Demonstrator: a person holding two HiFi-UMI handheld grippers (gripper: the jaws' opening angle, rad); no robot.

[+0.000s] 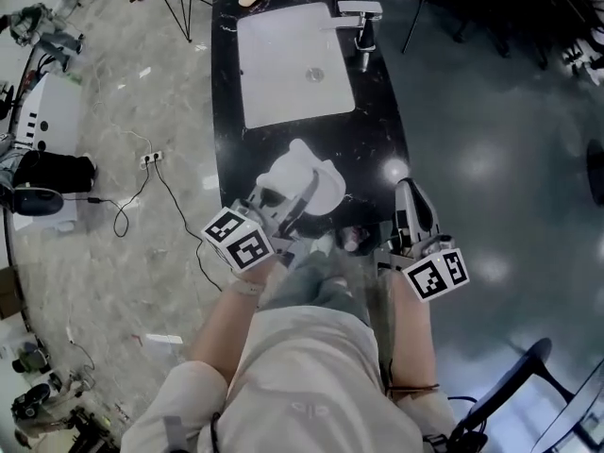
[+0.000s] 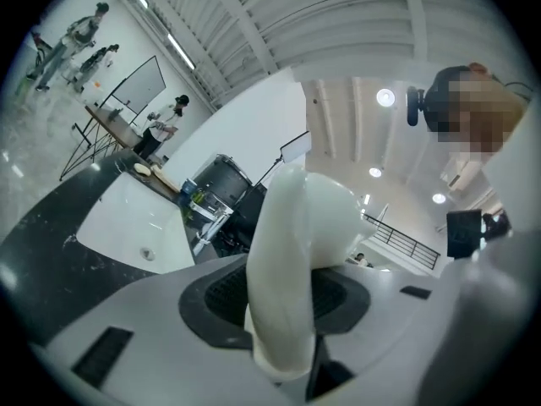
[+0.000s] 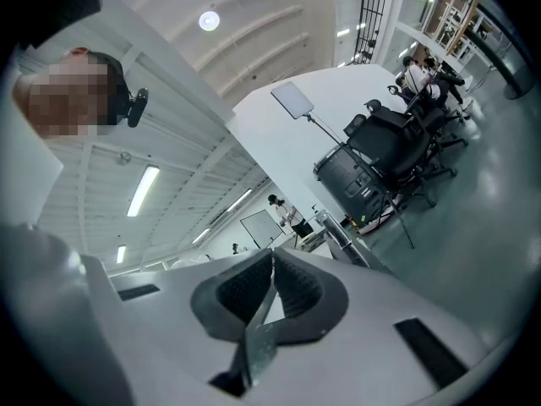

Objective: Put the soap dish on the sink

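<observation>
The left tongs [image 1: 291, 206], low centre in the head view, clench the white soap dish [image 1: 304, 179] over the near end of the black tabletop [image 1: 377, 149]. The sink [image 1: 293, 64] lies upper centre. The right tongs [image 1: 408, 194] sit lower right.

Left gripper view: the tongs [image 2: 287, 299] grasp the dish [image 2: 304, 218] at centre, with the sink [image 2: 127, 218] at left.

Right gripper view: the tongs [image 3: 272, 290] are clenched with nothing between them.

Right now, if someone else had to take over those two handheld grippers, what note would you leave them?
Left gripper: shut on the white soap dish, over the near end of the black counter.
Right gripper: shut, nothing in it, by the counter's near right edge.
Sink basin: farther along the counter, faucet on its right.
Done: the dish is gripped.
Left: carry it to the sink, set it down, let go.
</observation>
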